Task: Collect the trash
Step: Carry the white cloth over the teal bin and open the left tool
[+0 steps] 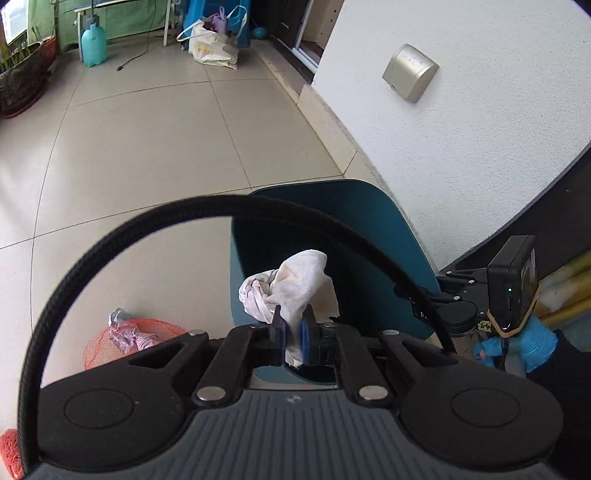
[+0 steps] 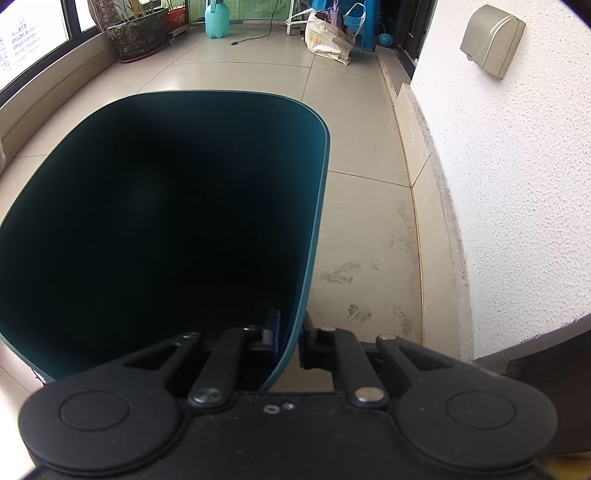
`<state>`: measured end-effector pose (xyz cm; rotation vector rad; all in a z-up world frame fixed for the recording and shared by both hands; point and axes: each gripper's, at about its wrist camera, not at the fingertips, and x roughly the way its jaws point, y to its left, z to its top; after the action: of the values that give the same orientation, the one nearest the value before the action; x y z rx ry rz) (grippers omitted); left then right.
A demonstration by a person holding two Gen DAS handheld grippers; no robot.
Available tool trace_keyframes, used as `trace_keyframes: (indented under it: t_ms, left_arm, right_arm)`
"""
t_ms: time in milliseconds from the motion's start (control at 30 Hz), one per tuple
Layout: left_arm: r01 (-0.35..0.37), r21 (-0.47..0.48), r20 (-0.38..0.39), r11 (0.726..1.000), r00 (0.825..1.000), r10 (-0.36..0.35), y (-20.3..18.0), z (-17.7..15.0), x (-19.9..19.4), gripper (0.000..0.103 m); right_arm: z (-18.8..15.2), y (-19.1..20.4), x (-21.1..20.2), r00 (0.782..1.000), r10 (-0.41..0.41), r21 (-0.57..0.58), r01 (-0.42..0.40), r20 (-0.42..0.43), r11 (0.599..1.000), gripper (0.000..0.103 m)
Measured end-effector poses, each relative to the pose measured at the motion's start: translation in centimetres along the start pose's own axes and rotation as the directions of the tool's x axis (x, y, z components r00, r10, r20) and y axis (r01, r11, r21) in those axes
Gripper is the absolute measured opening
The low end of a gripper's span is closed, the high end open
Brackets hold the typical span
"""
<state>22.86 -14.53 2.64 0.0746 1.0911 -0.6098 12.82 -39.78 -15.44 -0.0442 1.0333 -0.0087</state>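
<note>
My left gripper (image 1: 291, 325) is shut on a crumpled white tissue (image 1: 291, 288), held up above the floor in front of the teal trash bin (image 1: 373, 229). The bin stands on the tiled floor near the white wall. In the right wrist view my right gripper (image 2: 290, 332) is shut on the bin's right rim (image 2: 312, 236), one pad inside the dark bin and one outside. The right gripper's body and a blue-gloved hand (image 1: 532, 343) show at the right of the left wrist view. An orange mesh bag (image 1: 125, 339) with pink scraps lies on the floor left of the bin.
A white wall (image 1: 461, 129) with a beige box (image 1: 410, 72) runs along the right. Far back stand a plant pot (image 2: 138, 33), a turquoise jug (image 1: 94, 44) and a white carrier bag (image 1: 212, 46). A black cable arcs over my left gripper.
</note>
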Motion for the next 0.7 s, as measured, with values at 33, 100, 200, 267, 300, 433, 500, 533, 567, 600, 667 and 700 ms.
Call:
trace_keyframes:
  t_ms: [33, 100, 200, 267, 300, 433, 500, 533, 567, 600, 667, 700]
  left_arm:
    - [0.002, 0.008, -0.008, 1.0, 1.0, -0.002, -0.6, 0.2, 0.9, 0.007]
    - [0.009, 0.021, -0.035, 1.0, 0.999, -0.008, -1.6, 0.5, 3.5, 0.007]
    - [-0.021, 0.058, -0.064, 0.998, 0.998, 0.025, -3.0, 0.5, 7.4, 0.007]
    - [-0.026, 0.073, -0.083, 0.997, 0.996, 0.032, -3.5, 0.4, 9.3, 0.007]
    - [-0.031, 0.085, -0.096, 0.996, 0.995, 0.039, -3.6, 0.3, 10.5, 0.007]
    - [-0.056, 0.118, -0.141, 0.991, 0.987, 0.073, -4.0, 0.1, 13.6, 0.007]
    - [-0.076, 0.124, -0.164, 0.989, 0.982, 0.096, -3.9, -0.1, 15.1, 0.007]
    - [-0.079, 0.126, -0.177, 0.989, 0.979, 0.101, -3.8, -0.2, 15.7, 0.007]
    - [-0.082, 0.129, -0.2, 0.988, 0.974, 0.107, -3.8, -0.4, 16.6, 0.007]
    - [-0.088, 0.129, -0.212, 0.988, 0.971, 0.114, -3.8, -0.5, 17.0, 0.007]
    - [-0.097, 0.14, -0.217, 0.985, 0.968, 0.126, -3.9, -0.9, 17.8, 0.008]
    - [-0.1, 0.144, -0.216, 0.985, 0.968, 0.13, -4.0, -1.0, 17.9, 0.008]
  right_arm:
    - [0.0, 0.0, 0.0, 1.0, 0.0, -0.001, 0.0, 0.0, 1.0, 0.009]
    - [0.0, 0.0, 0.0, 1.0, 0.002, -0.003, -0.002, 0.001, 1.0, 0.009]
    - [0.1, 0.0, 0.0, 1.0, 0.002, -0.007, -0.002, -0.001, 1.0, 0.009]
    - [0.1, 0.1, 0.1, 1.0, 0.0, -0.011, 0.0, -0.003, 1.0, 0.009]
    - [0.1, 0.1, 0.1, 1.0, 0.0, -0.011, 0.0, -0.004, 1.0, 0.009]
    - [0.2, 0.2, 0.1, 1.0, 0.002, -0.012, -0.002, -0.005, 1.0, 0.009]
    - [0.2, 0.2, 0.1, 1.0, 0.002, -0.011, -0.002, -0.005, 1.0, 0.009]
    - [0.2, 0.2, 0.1, 1.0, 0.003, -0.011, -0.003, -0.005, 1.0, 0.009]
    - [0.2, 0.2, 0.1, 1.0, 0.004, -0.011, -0.004, -0.005, 1.0, 0.009]
    - [0.2, 0.1, 0.2, 1.0, 0.006, -0.01, -0.006, -0.005, 1.0, 0.009]
    - [0.2, 0.0, 0.2, 1.0, 0.008, -0.01, -0.008, -0.005, 1.0, 0.009]
    - [0.2, 0.0, 0.2, 1.0, 0.008, -0.01, -0.008, -0.005, 1.0, 0.009]
